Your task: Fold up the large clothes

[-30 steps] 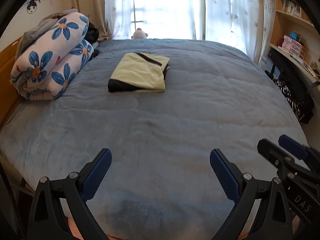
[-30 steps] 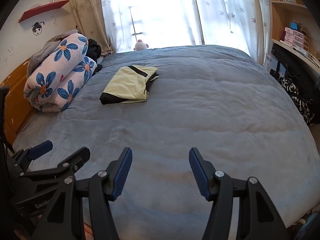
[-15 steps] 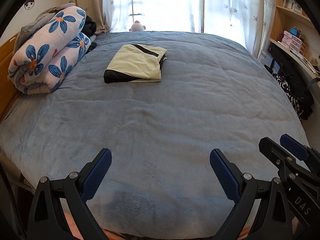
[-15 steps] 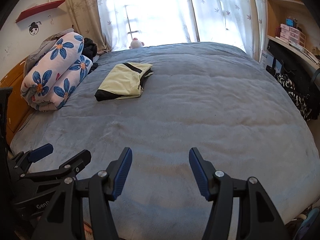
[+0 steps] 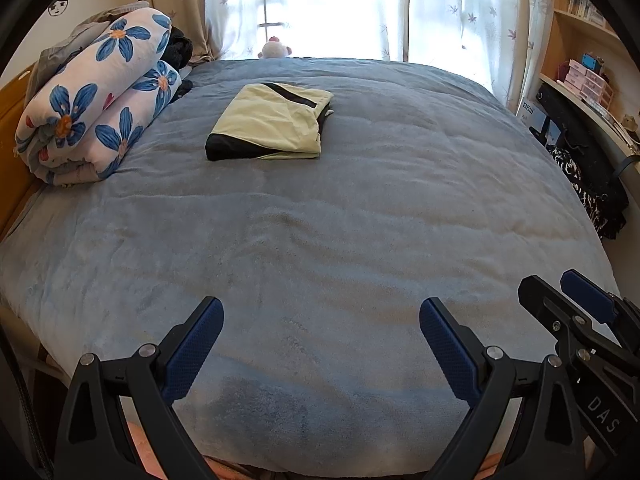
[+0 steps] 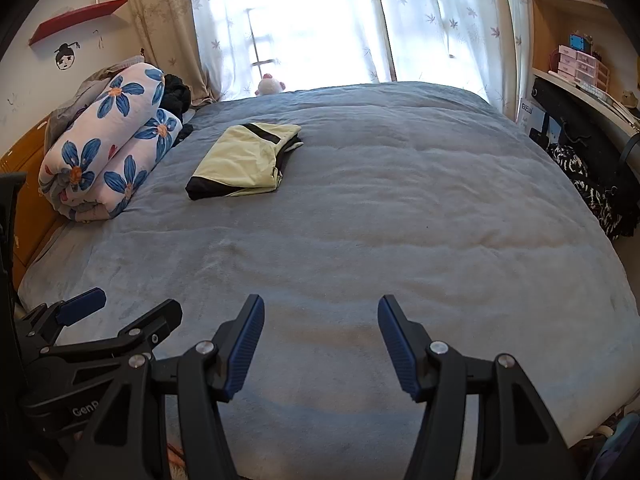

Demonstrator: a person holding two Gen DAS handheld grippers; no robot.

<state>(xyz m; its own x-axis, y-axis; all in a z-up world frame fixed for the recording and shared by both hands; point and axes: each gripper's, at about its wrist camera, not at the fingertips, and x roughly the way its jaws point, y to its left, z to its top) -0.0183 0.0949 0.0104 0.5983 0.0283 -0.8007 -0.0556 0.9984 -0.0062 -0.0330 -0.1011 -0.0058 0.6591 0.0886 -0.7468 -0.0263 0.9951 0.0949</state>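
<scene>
The bed (image 5: pixel 360 208) fills most of the room, spread with a grey-blue fleece blanket (image 6: pixel 400 216) that lies fairly smooth, with only shallow ripples. Behind it, sheer curtains (image 6: pixel 432 24) hang over a bright window. Along the right wall stand wooden shelves (image 5: pixel 580 20) with small boxes, and below them a dark heap of black-and-white cloth (image 5: pixel 580 184) hangs beside the mattress edge. At the head of the bed, far left, a rolled quilt with blue flowers (image 5: pixel 96 100) sits against the wooden headboard, with dark clothes tucked behind it. Just right of the quilt, apart from it, lies the folded garment (image 5: pixel 268 124), pale yellow with black trim, flat on the blanket and well away from both tools. A small plush toy (image 6: pixel 270 86) sits at the far edge by the window. Nearest me, the left gripper (image 5: pixel 320 332) hangs over the near edge with jaws wide and nothing between them; the right gripper (image 6: pixel 320 328) beside it is likewise parted and empty.
</scene>
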